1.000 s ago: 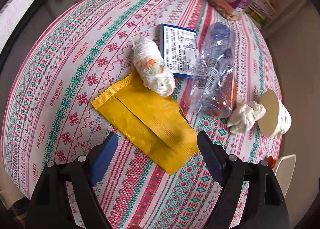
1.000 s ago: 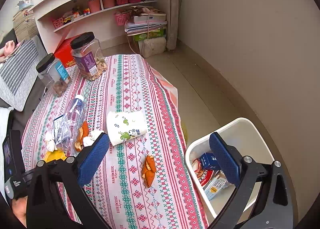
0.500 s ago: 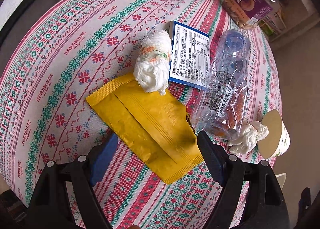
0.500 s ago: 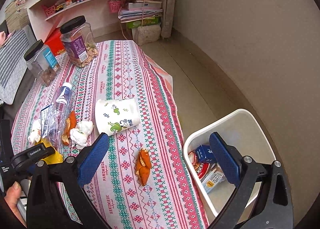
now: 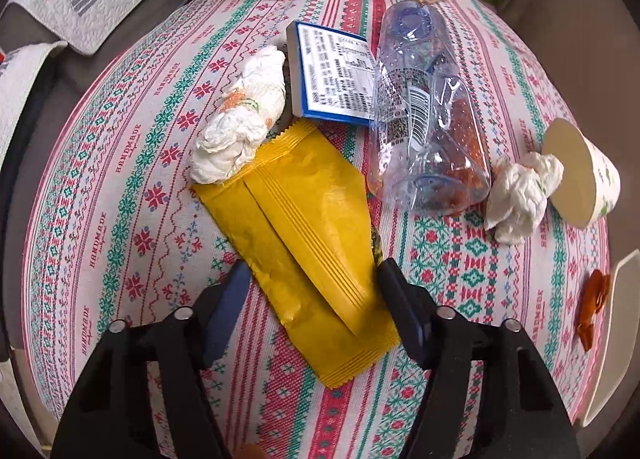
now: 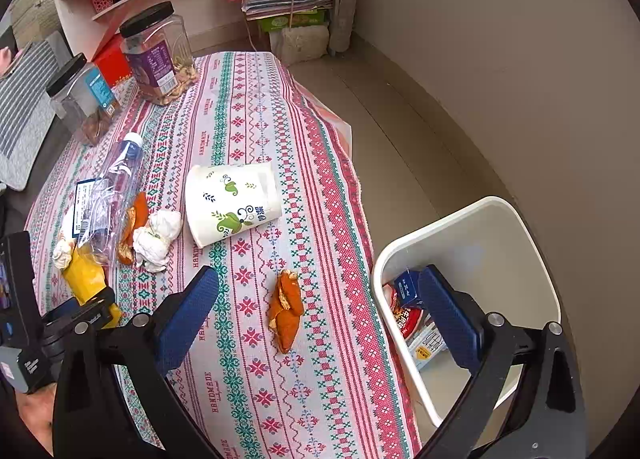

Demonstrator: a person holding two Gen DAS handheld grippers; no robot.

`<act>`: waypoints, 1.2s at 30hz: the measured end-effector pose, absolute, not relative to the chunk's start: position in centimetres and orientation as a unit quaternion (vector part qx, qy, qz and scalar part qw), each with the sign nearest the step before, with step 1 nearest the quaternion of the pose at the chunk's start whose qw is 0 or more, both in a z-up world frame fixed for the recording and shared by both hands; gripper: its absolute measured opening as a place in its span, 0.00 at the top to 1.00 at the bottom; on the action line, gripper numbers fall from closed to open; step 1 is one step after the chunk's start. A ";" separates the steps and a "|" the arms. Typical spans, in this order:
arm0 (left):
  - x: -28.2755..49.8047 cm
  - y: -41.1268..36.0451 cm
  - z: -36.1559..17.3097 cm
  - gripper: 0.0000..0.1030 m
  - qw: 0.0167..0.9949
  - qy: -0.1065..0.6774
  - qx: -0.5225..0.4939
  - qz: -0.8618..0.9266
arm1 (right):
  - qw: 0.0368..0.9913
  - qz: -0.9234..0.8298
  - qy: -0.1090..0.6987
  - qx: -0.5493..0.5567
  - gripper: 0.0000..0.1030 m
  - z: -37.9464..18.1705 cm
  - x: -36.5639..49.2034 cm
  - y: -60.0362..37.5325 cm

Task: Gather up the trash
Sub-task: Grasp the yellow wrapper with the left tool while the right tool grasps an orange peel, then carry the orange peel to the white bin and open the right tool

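Jaws of the left tool [image 5: 310,279] are closing around the yellow wrapper [image 5: 296,219] on the bench [image 5: 100,179] — pads not yet pressing — while the right tool [image 6: 316,299] hangs open over orange peel [image 6: 285,309].

Patterned tablecloth [image 6: 256,131] under scattered trash [image 5: 304,227]

A flat yellow wrapper [image 5: 304,227] lies slantwise between my closing left jaws, sealed end nearest me; beyond them a crumpled tissue [image 5: 240,119] rests on its far corner; orange peel [image 6: 285,309] lies between my right jaws.
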State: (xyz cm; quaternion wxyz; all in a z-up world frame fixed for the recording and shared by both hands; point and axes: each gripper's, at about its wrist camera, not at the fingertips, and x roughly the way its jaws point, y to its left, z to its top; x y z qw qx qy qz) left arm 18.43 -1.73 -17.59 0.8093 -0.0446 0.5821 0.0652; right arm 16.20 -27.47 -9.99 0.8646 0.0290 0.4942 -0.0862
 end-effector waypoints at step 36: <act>12.8 5.8 -7.8 0.74 0.854 0.508 -0.113 -0.019 | 0.844 0.076 0.525 0.083 0.81 -11.7 16.5 -19.3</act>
